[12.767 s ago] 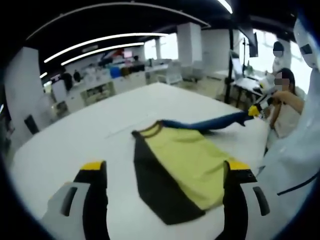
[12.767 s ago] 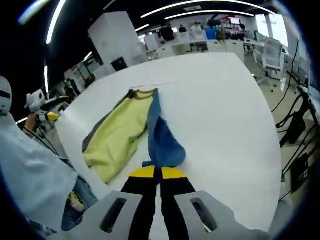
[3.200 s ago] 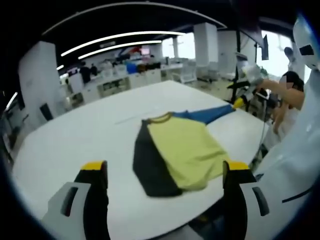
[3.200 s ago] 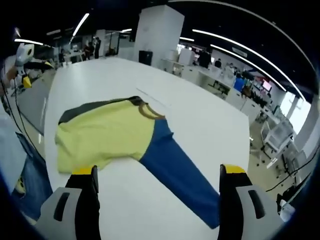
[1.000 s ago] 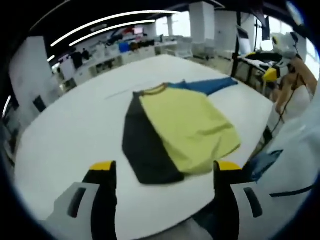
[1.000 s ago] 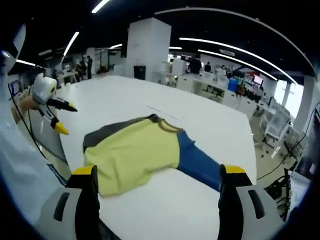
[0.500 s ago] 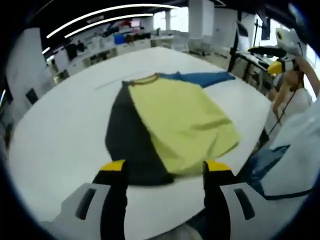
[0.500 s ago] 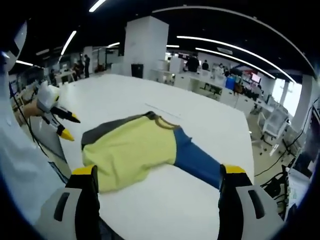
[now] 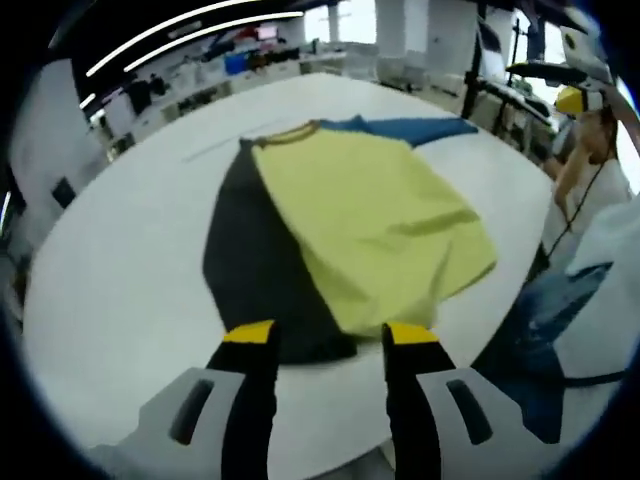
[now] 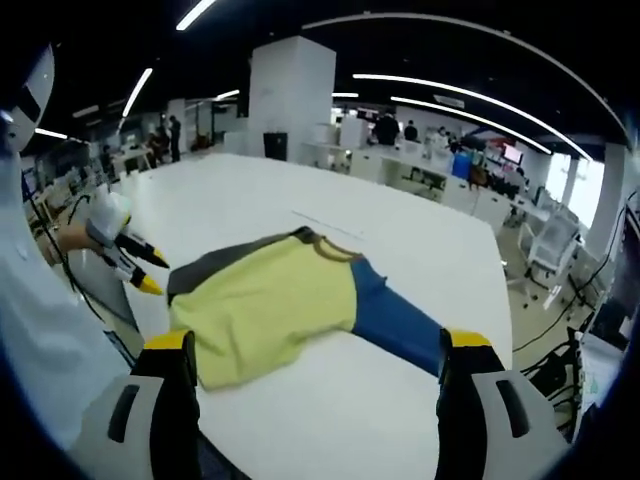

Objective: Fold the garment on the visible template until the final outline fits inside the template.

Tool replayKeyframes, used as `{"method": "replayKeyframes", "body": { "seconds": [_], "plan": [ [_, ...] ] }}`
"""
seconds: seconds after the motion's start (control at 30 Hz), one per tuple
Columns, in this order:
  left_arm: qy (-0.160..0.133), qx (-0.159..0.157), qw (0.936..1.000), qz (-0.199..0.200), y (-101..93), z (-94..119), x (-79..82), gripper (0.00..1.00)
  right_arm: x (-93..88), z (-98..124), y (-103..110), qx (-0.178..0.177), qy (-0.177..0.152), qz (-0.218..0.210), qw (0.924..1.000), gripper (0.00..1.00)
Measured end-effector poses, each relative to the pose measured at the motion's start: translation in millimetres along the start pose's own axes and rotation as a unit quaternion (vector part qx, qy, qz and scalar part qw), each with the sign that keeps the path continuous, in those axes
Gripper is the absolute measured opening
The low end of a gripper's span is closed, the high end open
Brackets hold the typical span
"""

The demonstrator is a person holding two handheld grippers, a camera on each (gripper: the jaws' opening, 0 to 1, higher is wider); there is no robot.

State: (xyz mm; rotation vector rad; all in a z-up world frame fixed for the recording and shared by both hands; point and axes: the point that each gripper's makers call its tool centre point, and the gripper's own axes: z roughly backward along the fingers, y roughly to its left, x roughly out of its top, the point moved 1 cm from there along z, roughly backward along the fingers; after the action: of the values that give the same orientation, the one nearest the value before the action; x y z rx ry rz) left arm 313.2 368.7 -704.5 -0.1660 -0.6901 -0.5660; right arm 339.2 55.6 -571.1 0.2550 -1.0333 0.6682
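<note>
Left gripper view puts the left tool (image 9: 322, 335) right at the near hem of the garment (image 9: 340, 225), jaws partly closed with the yellow tips either side of the bottom corner where the dark panel (image 9: 255, 275) meets the yellow panel (image 9: 375, 215), though whether cloth is actually touched can't be told from this angle. The garment is laid flat on the white worktop (image 9: 110, 270), close to the edge on the person's side, and its long axis runs pretty much straight away from this tool, hem nearest, collar (image 9: 285, 135) at the far end, with the blue sleeve (image 9: 415, 128) stuck out to the right past the collar. So the left one is clearly the nearer of the two to the hem. In the right gripper view the right tool (image 10: 315, 345) is held wide open and well back from the cloth, nothing gripped, with the garment (image 10: 265, 305) seen side on and the blue sleeve (image 10: 395, 322) reaching toward its right jaw; the left tool (image 10: 135, 268) can be spotted over at the hem end there too. A faint line on the worktop (image 10: 330, 222) beyond the collar might be part of the template, hard to say. Judging by all that, a hem pickup by the left looks like the step being set up, folded along that long axis toward the collar
</note>
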Motion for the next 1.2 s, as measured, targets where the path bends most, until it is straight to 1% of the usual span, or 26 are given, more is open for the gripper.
{"method": "replayKeyframes", "body": {
  "seconds": [0.17, 0.2, 0.23, 0.3, 0.4, 0.47, 0.63, 0.7, 0.77, 0.83, 0.87, 0.93, 1.1, 1.2],
  "plan": [
    [-0.004, -0.011, 0.9999, 0.012, -5.5, -5.9, -0.4, 0.29, -0.6, 1.6, -0.4, -0.001, 0.000, -0.001, 1.0000, 1.00],
    [-0.002, -0.010, 0.9999, 0.013, -5.4, -6.9, -1.1, 0.28, -1.0, 1.8, -0.6, -0.001, 0.001, -0.001, 1.0000, 1.00],
    [0.006, -0.013, 0.9997, 0.021, -6.3, -8.1, -3.8, 0.27, -1.8, 1.8, -0.2, 0.001, 0.002, -0.002, 1.0000, 1.00],
    [0.008, -0.014, 0.9995, 0.025, -5.7, -10.9, -5.2, 0.26, -2.7, 1.4, 0.9, 0.004, 0.003, -0.004, 1.0000, 1.00],
    [0.014, -0.020, 0.9994, 0.026, -7.2, -13.9, -8.7, 0.21, -3.0, 1.6, 0.4, 0.004, 0.004, -0.002, 1.0000, 1.00],
    [0.025, -0.015, 0.9993, 0.022, -6.1, -16.1, -13.5, 0.21, -2.4, 1.8, -0.9, 0.004, 0.002, -0.003, 1.0000, 1.00],
    [0.036, -0.014, 0.9990, 0.024, -7.2, -20.9, -20.5, 0.20, -3.4, 0.8, -2.2, 0.005, 0.003, -0.004, 1.0000, 1.00],
    [0.038, -0.008, 0.9990, 0.022, -5.9, -23.1, -22.2, 0.18, -4.6, -0.2, -2.5, 0.004, 0.005, -0.004, 1.0000, 1.00],
    [0.040, -0.003, 0.9989, 0.026, -4.0, -24.5, -23.2, 0.15, -4.6, -0.6, -2.7, 0.005, 0.005, -0.004, 1.0000, 1.00],
    [0.040, -0.004, 0.9987, 0.031, -3.7, -25.5, -24.1, 0.12, -4.1, -0.8, -2.9, 0.005, 0.003, -0.004, 1.0000, 1.00],
    [0.040, -0.004, 0.9985, 0.038, -3.5, -25.9, -24.6, 0.11, -4.0, -0.8, -3.3, 0.005, 0.003, -0.004, 1.0000, 1.00],
    [0.041, -0.005, 0.9984, 0.039, -3.2, -26.2, -24.8, 0.09, -4.7, -0.9, -4.4, 0.005, 0.003, -0.006, 1.0000, 1.00],
    [0.047, -0.006, 0.9981, 0.038, -3.3, -29.3, -25.6, 0.08, -6.2, -0.7, -6.7, 0.002, 0.002, -0.010, 0.9999, 1.00],
    [0.049, -0.004, 0.9981, 0.036, -2.2, -30.7, -25.1, 0.05, -6.6, -0.3, -7.7, 0.000, 0.001, -0.012, 0.9999, 1.00]
  ]
}}
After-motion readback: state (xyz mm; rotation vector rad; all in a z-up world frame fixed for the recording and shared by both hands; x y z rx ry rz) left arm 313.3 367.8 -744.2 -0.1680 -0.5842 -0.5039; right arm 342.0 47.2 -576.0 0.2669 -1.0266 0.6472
